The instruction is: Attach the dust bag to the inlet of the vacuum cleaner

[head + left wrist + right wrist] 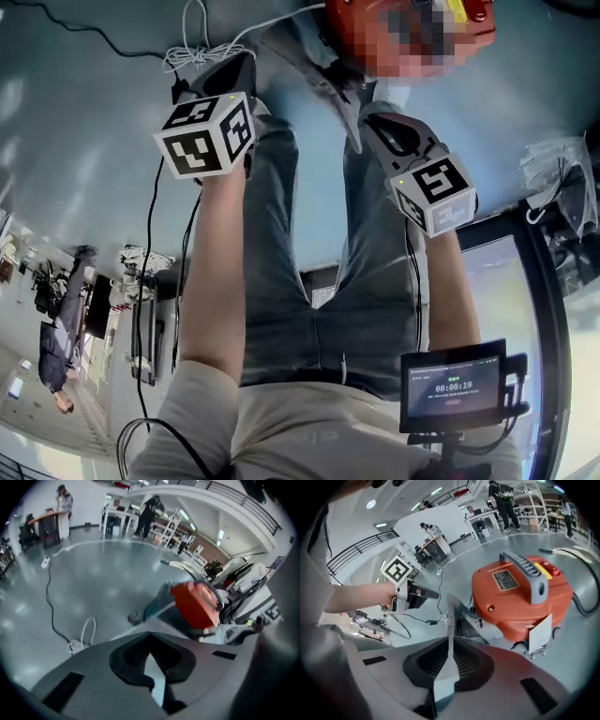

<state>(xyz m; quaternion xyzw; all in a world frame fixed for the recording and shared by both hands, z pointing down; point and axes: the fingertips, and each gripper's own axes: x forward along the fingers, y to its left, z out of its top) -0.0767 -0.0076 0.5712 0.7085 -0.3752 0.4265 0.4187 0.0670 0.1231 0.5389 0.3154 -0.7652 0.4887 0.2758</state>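
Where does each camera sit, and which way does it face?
Head view: on the person's head, facing steeply down; legs, forearms, left gripper, right gripper show.
Left gripper view: on that gripper, along its shut jaws toward the orange plastic vacuum cleaner.
Right gripper view: likewise, shut jaws, same vacuum cleaner; left forearm shows.
Shared: the vacuum cleaner.

Head view looks steeply down — both gripper views face the vacuum cleaner (520,597).
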